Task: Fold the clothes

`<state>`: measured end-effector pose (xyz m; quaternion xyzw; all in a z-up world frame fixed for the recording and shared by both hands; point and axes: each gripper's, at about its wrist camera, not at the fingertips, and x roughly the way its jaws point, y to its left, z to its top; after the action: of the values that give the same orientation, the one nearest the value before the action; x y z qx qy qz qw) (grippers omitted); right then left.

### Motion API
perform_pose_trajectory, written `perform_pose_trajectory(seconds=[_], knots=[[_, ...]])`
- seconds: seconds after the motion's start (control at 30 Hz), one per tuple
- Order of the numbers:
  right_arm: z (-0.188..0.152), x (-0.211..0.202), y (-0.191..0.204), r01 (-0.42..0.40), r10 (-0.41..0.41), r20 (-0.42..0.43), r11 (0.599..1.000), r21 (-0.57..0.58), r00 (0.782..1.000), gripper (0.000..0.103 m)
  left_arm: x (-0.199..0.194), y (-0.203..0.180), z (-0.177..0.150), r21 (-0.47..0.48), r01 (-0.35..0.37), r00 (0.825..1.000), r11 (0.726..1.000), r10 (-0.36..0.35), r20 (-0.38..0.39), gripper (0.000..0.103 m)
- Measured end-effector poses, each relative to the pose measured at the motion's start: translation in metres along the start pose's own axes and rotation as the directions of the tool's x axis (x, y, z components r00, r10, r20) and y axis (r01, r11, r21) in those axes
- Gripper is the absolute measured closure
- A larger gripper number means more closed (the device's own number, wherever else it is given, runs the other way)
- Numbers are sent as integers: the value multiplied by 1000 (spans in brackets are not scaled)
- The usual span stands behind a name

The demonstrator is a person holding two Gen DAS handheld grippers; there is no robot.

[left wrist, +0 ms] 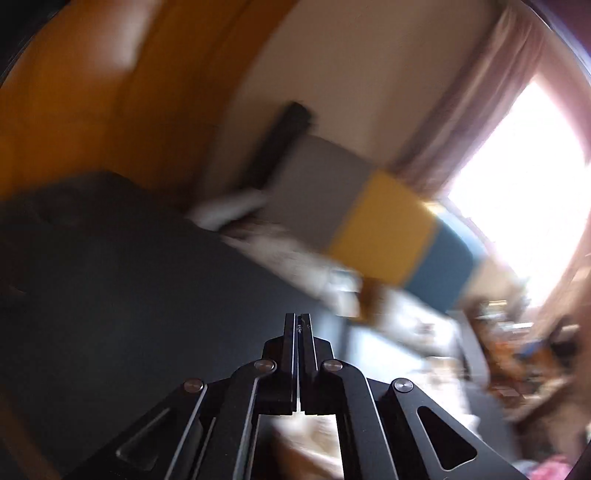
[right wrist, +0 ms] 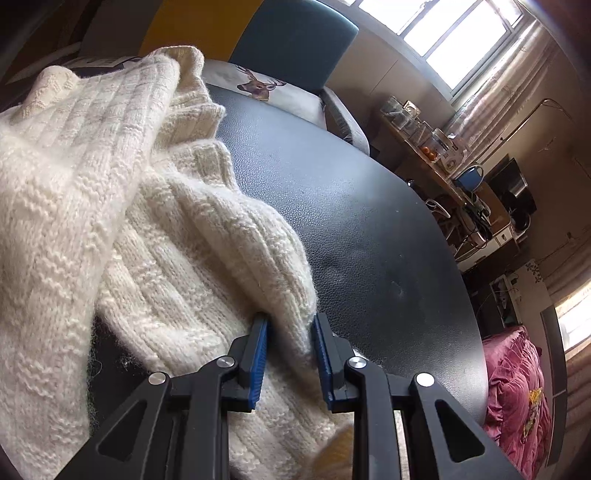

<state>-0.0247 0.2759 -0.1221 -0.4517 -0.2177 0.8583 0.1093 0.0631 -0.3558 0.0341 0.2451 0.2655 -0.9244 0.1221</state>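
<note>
Sweater [right wrist: 155, 229], cream cable-knit, lies bunched on the black table [right wrist: 369, 229], mostly to the left of the right gripper [right wrist: 288, 332] and just ahead of its tips. That gripper has a thick fold of the hem pinched between its blue pads, jaws only partly apart w/ wool filling the gap; prob. anchoring that edge so the rest can be folded over. Left gripper [left wrist: 299, 321] is fully closed w/ nothing in it, pointing over bare tabletop; view is blurred, so I'd guess it's free to take a new hold. Beyond the right gripper: deer-print cushion [right wrist: 258, 86], a grey chair. Further off, cluttered side desk [right wrist: 454, 177], pink quilt [right wrist: 517, 398], window w/ curtains [right wrist: 461, 33].
</note>
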Motion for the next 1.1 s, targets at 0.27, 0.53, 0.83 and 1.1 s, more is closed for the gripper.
perform_pose_trajectory(seconds=[0.27,0.53,0.83,1.1], knots=[[-5,0,2,21,-22,32,999,38,999,79,32,10,-73,-223,298,878,928,-358,-317,64],[-13,-2,10,54,-57,83,998,37,995,79,100,-2,-134,-677,274,668,683,-642,-377,28],[-13,-2,16,95,-95,96,995,12,991,79,128,-7,-141,-700,79,855,710,-409,-319,97],[-12,-1,18,125,-124,102,992,-10,987,79,66,-127,-90,196,-13,998,980,26,-63,96]])
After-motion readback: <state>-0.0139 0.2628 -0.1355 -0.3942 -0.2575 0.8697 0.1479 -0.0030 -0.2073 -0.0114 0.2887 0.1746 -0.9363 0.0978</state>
